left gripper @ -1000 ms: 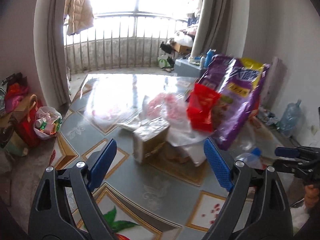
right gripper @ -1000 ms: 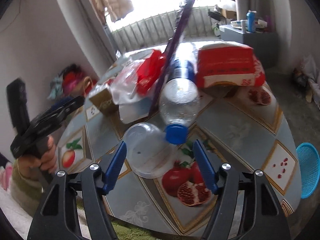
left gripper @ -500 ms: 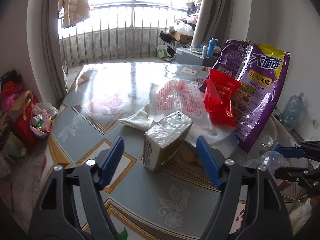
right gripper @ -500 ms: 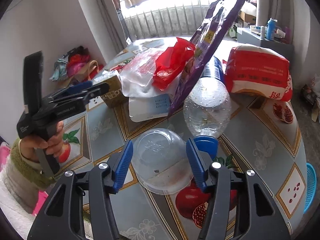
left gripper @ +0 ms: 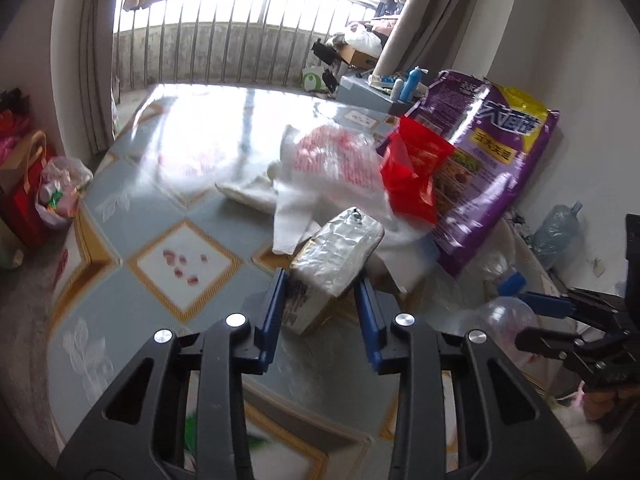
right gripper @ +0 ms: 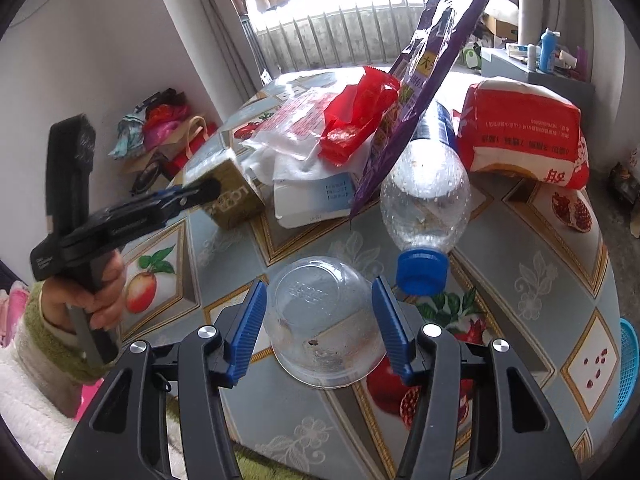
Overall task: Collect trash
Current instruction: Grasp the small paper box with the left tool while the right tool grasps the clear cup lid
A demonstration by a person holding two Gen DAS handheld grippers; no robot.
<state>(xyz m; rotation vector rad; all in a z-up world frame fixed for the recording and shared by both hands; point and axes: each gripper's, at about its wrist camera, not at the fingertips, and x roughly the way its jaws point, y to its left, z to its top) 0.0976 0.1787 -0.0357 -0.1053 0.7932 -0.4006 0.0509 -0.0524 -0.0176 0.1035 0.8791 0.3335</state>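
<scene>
My left gripper [left gripper: 320, 304] has closed around a crushed drink carton with a foil top [left gripper: 334, 266]; both blue pads touch its sides. The carton [right gripper: 228, 192] and the left gripper [right gripper: 176, 200] also show in the right wrist view. My right gripper [right gripper: 320, 330] straddles an upturned clear plastic cup [right gripper: 324, 328] on the table; the pads stand at its sides, contact unclear. An empty clear bottle with a blue cap [right gripper: 424, 208] lies just right of the cup. A red bag [left gripper: 412, 172], a white plastic bag [left gripper: 332, 168] and a purple snack bag [left gripper: 488, 160] are piled behind.
A round table with a patterned fruit cloth [right gripper: 540, 280] holds everything. A red and white sack [right gripper: 528, 132] lies at its far right. A blue basket [right gripper: 626, 368] stands off the table's right edge. Bags [left gripper: 60, 192] sit on the floor at left.
My left gripper moved forward and closed in on the carton. My right gripper moved in around the clear cup and narrowed its opening.
</scene>
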